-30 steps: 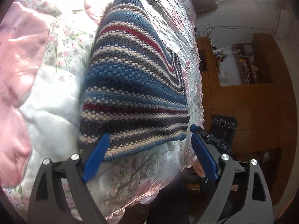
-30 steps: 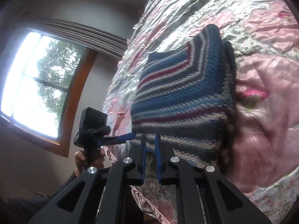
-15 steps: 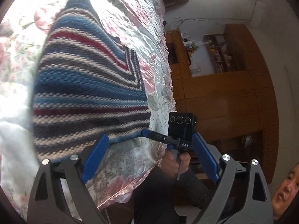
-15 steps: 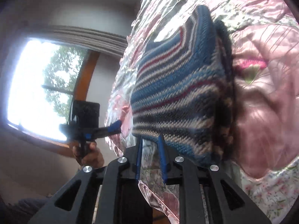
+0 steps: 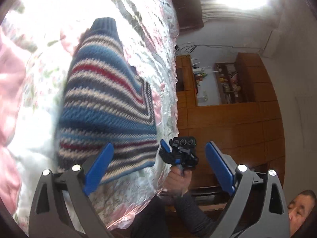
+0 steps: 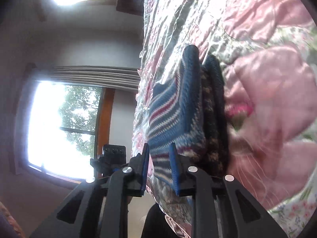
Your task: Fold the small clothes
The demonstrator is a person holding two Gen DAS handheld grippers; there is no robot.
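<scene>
A folded striped sweater (image 5: 107,107) is laid on a floral quilt (image 5: 35,91), near the quilt's shiny edge. The left gripper (image 5: 158,166) is held with its blue fingers (image 5: 99,164) spread wide and nothing between them; the sweater's near hem is seen just beyond the left-hand finger, and whether that finger touches it cannot be told. Between the two fingers, farther off, the right gripper (image 5: 168,154) is seen, gripped by a hand (image 5: 178,180).

In the right wrist view, the right gripper (image 6: 158,166) is held with a narrow gap between its fingers (image 6: 174,168), and nothing is clamped. The sweater (image 6: 178,119) is seen straight ahead of the fingertips, its layers stacked. A window (image 6: 59,129) is seen to the left of the fingers.
</scene>
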